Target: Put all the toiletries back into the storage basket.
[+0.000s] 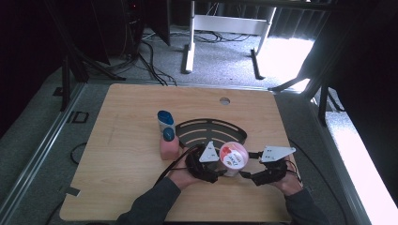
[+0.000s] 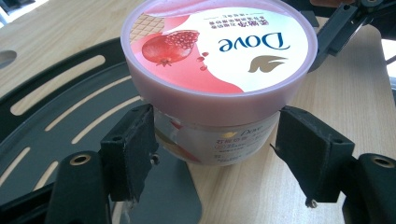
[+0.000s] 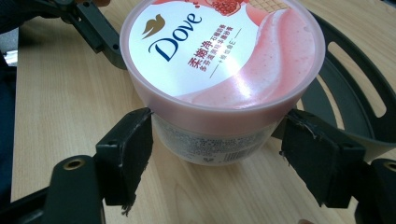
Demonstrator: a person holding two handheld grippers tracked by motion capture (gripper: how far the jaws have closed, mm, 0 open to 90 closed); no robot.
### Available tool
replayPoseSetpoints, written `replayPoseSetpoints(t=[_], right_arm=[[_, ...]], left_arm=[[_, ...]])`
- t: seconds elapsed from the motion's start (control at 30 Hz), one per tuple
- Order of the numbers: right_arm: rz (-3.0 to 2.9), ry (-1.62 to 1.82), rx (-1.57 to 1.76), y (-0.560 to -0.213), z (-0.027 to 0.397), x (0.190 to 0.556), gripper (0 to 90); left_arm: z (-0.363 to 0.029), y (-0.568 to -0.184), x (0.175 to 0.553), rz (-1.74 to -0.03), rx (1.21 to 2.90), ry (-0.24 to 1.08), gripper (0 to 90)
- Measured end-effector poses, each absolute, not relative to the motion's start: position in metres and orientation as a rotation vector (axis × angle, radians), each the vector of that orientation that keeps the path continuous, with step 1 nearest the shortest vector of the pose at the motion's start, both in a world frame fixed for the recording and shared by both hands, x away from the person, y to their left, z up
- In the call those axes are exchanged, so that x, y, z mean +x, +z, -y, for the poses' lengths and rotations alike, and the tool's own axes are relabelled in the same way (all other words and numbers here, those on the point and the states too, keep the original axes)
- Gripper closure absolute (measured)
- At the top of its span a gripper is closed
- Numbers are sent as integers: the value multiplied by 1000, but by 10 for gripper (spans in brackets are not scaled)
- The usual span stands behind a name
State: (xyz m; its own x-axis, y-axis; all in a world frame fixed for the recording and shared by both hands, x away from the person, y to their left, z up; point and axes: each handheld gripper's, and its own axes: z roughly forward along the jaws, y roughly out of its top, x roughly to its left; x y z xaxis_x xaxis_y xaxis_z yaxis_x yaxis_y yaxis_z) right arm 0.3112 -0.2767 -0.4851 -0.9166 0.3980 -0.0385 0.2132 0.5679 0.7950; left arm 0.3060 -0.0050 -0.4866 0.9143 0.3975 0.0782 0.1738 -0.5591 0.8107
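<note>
A Dove jar (image 1: 233, 155) with a pink pomegranate-print lid stands upright at the front edge of a black slotted tray (image 1: 211, 129). From the left, my left gripper (image 1: 219, 171) reaches in, and in the left gripper view (image 2: 215, 144) both pads press the jar's clear body (image 2: 219, 140) just under the lid. My right gripper (image 1: 245, 174) comes from the opposite side. In the right gripper view (image 3: 217, 140) its jaws straddle the jar (image 3: 219, 70): the left pad (image 3: 135, 140) touches it, while the right pad (image 3: 308, 149) stands slightly off.
Left of the tray, a white bottle with a blue cap (image 1: 165, 119) and a pink bottle with a blue cap (image 1: 169, 145) stand on the wooden table (image 1: 131, 140). A cable hole (image 1: 225, 100) sits near the far edge. The tray's slotted floor (image 2: 56, 126) lies behind the jar.
</note>
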Motion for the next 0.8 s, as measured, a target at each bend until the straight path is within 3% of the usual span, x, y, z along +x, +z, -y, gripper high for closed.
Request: replayPoseSetpoints(t=[0.8], right_arm=[[-2574,1303,536,-474,274,335,226]], left_arm=[[6,-470,322,-407,2160,386,293]])
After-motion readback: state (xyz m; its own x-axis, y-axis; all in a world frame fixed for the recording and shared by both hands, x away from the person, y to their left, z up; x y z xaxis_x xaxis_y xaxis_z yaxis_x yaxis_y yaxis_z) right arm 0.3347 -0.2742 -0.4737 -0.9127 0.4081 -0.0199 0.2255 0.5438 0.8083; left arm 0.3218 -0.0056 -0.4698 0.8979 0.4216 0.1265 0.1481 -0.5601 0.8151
